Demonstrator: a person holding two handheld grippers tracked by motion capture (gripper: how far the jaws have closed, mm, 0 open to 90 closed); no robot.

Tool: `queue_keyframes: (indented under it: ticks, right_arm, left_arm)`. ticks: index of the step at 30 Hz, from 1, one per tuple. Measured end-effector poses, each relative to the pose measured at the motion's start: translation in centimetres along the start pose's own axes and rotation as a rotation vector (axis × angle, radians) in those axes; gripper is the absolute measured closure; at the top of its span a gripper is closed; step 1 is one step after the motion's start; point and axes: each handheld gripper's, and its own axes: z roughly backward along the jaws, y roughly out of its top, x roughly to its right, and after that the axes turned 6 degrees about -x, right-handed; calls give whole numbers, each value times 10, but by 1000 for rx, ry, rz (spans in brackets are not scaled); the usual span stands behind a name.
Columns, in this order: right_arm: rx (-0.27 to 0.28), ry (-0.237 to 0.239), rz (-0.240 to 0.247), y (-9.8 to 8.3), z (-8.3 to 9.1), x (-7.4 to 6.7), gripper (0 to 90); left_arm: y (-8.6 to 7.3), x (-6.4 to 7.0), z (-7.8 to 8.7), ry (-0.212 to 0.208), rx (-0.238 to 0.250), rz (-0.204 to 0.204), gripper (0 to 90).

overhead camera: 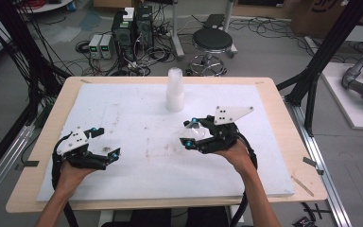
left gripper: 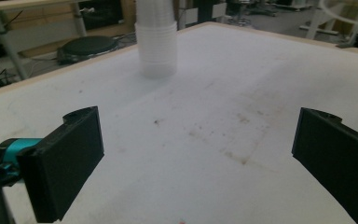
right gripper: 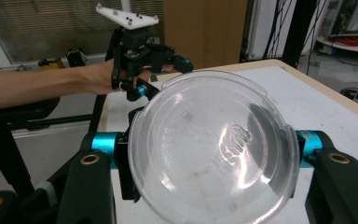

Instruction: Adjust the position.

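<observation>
White foam-topped wooden bench [overhead camera: 123, 118], stained mid-frame; cabled grey floor and black round stool [overhead camera: 212, 40] up top. Right tool [overhead camera: 192, 133] clamps a clear plastic cup [right gripper: 214, 154]; left tool [overhead camera: 106, 142] gapes empty.

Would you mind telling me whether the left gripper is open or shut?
Open: the left gripper has its jaws wide apart, bare white table between them.
</observation>
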Motion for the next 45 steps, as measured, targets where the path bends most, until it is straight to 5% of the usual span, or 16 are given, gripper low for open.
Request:
queue_keyframes:
  ticks: [4,5,8,15,25,32,43,45]
  right_arm:
    - [3,6,0,0,0,0,422]
    - [3,8,-3,0,-1,1,423]
    - [6,19,-2,0,-2,2,423]
    - [12,41,-1,1,-4,3,423]
    - [38,63,-5,0,-8,2,423]
    - [75,79,-16,-1,-9,3,423]
    - [117,133,-40,-3,-13,3,424]
    - [125,136,-37,-4,-14,4,424]
  left_arm:
    - [14,-1,0,-72,20,-18,19]
    - [24,0,-2,-124,22,-45,19]
    - [36,1,-8,-192,34,-62,19]
    - [50,16,-32,-327,57,-93,19]
    - [67,49,-74,-458,102,-110,19]
    - [77,65,-96,-513,139,-109,19]
    - [81,78,-114,-561,116,-126,24]
    - [81,78,-114,-566,116,-135,79]
